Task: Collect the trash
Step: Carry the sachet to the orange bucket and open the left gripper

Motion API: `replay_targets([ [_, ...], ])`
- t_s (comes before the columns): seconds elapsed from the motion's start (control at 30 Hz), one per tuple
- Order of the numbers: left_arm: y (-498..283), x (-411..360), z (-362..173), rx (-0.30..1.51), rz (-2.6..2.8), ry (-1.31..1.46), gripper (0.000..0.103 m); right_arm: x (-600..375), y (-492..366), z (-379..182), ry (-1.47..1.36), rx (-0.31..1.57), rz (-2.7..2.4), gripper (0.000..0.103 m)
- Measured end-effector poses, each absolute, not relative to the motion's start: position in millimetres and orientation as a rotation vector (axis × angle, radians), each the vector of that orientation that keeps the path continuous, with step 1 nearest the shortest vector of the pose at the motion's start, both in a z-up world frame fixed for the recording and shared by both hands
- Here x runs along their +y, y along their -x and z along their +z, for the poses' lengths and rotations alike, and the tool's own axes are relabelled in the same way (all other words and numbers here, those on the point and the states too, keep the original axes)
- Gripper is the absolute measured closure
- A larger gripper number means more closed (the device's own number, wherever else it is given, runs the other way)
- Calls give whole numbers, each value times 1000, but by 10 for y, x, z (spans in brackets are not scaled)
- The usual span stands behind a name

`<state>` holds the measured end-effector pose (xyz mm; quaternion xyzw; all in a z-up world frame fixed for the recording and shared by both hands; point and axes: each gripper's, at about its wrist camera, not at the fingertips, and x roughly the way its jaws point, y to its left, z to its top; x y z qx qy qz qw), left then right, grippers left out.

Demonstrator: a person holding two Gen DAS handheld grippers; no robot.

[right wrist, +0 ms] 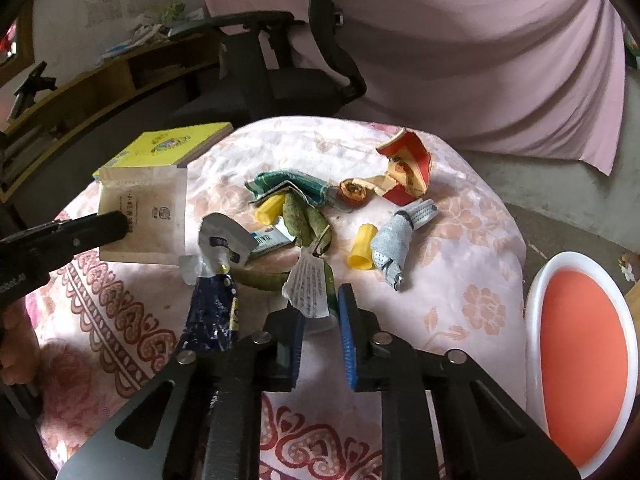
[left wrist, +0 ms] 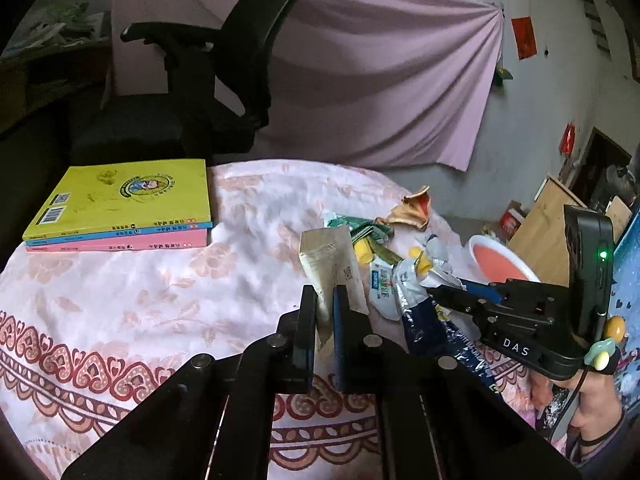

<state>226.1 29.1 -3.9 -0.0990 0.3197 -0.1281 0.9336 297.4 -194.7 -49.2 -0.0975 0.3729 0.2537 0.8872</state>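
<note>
My left gripper (left wrist: 324, 294) is shut on a beige paper pouch (left wrist: 330, 258) and holds it above the table; the pouch also shows in the right wrist view (right wrist: 144, 212). My right gripper (right wrist: 320, 304) is open, its jaws around a white printed paper scrap (right wrist: 308, 288) at the near edge of the trash pile. The pile holds a dark blue foil wrapper (right wrist: 212, 312), two yellow caps (right wrist: 362, 248), green leaves (right wrist: 300, 220), a green wrapper (right wrist: 292, 184), a grey crumpled wrapper (right wrist: 396, 240) and a red torn packet (right wrist: 408, 172).
A floral cloth covers the round table (right wrist: 460, 300). Stacked books (left wrist: 120, 204) lie at the far left. A white bin with an orange inside (right wrist: 580, 360) stands to the right of the table. A black office chair (left wrist: 200, 92) stands behind.
</note>
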Motion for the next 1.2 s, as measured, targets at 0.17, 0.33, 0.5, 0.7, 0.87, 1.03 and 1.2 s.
replay_targets([
  [0.17, -2120, 200, 68, 575, -240, 190, 97, -2003, -2864, -403, 168, 718, 557, 93],
  [0.33, -1988, -2, 222, 491, -233, 151, 97, -2134, -2753, -268, 99, 629, 560, 94],
  [0.5, -1917, -261, 352, 436, -229, 131, 97, -2364, -2626, -108, 1, 525, 553, 94],
  [0.7, -1959, -564, 486, 383, -262, 120, 97, -2749, -2430, 83, -81, 383, 479, 94],
  [0.87, -2048, -1035, 642, 329, -338, 87, 97, -3143, -2262, 254, -109, 214, 355, 94],
  [1.03, -2272, -1649, 663, 343, -427, 37, 97, -3581, -2214, 291, -145, 129, 213, 94],
  [1.2, -2503, -2134, 533, 436, -493, 5, 97, -3975, -2393, 120, -196, 208, 103, 94],
])
